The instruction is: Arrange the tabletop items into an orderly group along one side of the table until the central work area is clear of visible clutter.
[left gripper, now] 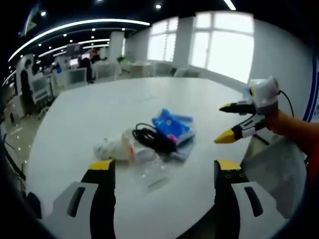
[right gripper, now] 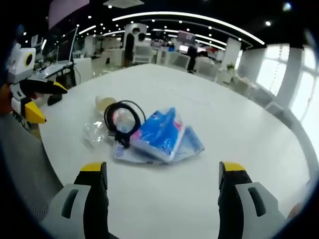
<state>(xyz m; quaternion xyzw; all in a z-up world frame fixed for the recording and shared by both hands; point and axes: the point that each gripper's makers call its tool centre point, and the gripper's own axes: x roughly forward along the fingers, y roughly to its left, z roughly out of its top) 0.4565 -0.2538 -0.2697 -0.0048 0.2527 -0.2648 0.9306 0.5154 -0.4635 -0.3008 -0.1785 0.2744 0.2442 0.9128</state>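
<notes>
Two pairs of tongs hover over a small heap of clutter on the white desk, both with jaws spread wide and holding nothing: the left tongs from one side, the right tongs from the opposite side. The heap sits well in from the desk's edges. It holds blue packets that look like soft tissue packs, a coiled black cable lying partly on them, a clear crinkled plastic wrapper, and a pale roundish item I cannot identify.

Everything looks light. The packets should squash under grip, so take them across the middle of their short side. The cable is limp and springy; pinch it where the loops bunch together, or it may uncoil and drag. The wrapper is slippery and thin, best caught by a raised fold.
</notes>
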